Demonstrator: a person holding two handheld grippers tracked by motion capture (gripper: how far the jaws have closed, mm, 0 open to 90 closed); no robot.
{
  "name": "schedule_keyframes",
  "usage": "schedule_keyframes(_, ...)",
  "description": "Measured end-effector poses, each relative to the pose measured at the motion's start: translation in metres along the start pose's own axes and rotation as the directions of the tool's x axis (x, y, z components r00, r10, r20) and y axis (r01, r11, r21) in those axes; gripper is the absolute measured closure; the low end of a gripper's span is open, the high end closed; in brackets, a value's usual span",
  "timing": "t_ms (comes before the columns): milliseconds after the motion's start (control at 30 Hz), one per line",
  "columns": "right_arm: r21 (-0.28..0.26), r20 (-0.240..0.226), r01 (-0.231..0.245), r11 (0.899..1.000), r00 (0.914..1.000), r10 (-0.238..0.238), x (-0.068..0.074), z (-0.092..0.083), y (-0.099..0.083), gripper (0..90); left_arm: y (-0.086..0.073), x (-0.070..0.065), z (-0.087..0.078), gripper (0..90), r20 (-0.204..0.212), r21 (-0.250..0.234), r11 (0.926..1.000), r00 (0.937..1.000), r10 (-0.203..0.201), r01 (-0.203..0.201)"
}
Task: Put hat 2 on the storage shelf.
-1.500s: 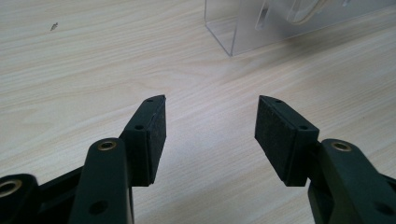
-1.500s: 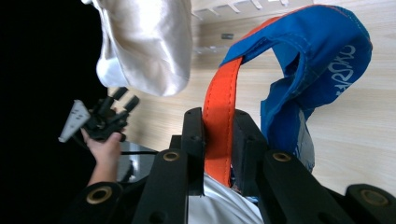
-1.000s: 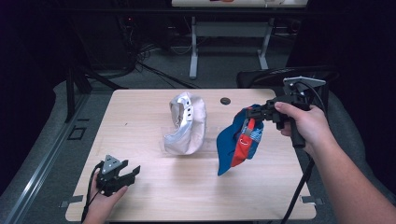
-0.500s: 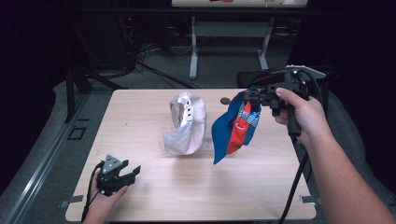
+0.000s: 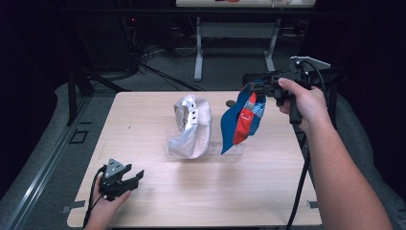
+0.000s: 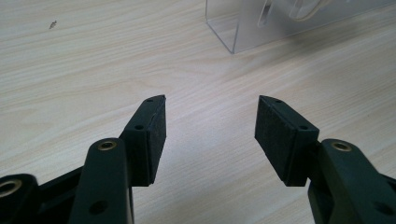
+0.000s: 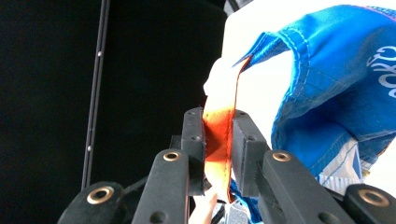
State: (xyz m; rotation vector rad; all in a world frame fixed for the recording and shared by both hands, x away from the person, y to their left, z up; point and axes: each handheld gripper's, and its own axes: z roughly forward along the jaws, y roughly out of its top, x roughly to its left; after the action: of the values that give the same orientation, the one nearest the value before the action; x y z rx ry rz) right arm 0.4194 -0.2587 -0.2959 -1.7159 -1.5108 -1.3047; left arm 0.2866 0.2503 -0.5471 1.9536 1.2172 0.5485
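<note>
In the high view the right gripper is held in the air over the far right part of the table, its jaws pointing toward the left of the picture and closed on the top edge of a blue and orange cap. The cap hangs straight down from the fingertips, its lower tip just above a clear plastic stand on the tabletop. Left of the hanging cap, well apart from the right fingers, a silver-grey cap sits propped on the stand. A small dark round thing lies on the table behind the blue cap, below the right jaws. The left gripper rests on the near left corner of the table, jaws spread with nothing between them, far from both caps.

In the left gripper view the two black pads stand wide apart over bare light wood. Ahead of the fingertips and slightly right is a corner of the clear plastic stand.

In the right gripper view the pads are pressed on an orange fabric band of the cap, which rises between them. Right of the fingers the blue cloth of the blue and orange cap billows out. White lettering shows at its far right edge, but it is cut off and cannot be read
</note>
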Motion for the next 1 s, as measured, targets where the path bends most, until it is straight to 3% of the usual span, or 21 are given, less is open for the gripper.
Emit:
schedule_keyframes(167, -0.005, 0.031, -0.012, 1.0, 0.9995, 0.012, -0.006, 0.0, 0.009, 77.4, 0.0, 0.0, 0.0, 43.9, -0.001, -0.001, 1.0, 1.0, 0.001, -0.001)
schedule_keyframes(467, -0.011, 0.027, 0.0, 1.0, 0.9996, 0.0, -0.011, 0.004, 0.016, 77.4, 0.0, 0.0, 0.001, 43.9, -0.003, 0.004, 1.0, 1.0, 0.003, -0.003)
schedule_keyframes(833, -0.011, 0.03, 0.006, 1.0, 0.9995, -0.006, 0.0, 0.014, 0.017, 77.4, 0.0, 0.001, 0.0, 43.9, 0.0, -0.001, 1.0, 1.0, -0.002, 0.002)
schedule_keyframes(1000, -0.02, 0.045, 0.006, 1.0, 0.999, -0.005, -0.003, 0.013, 0.02, 77.4, 0.0, 0.003, 0.001, 43.9, 0.0, 0.003, 1.0, 1.0, 0.001, -0.001)
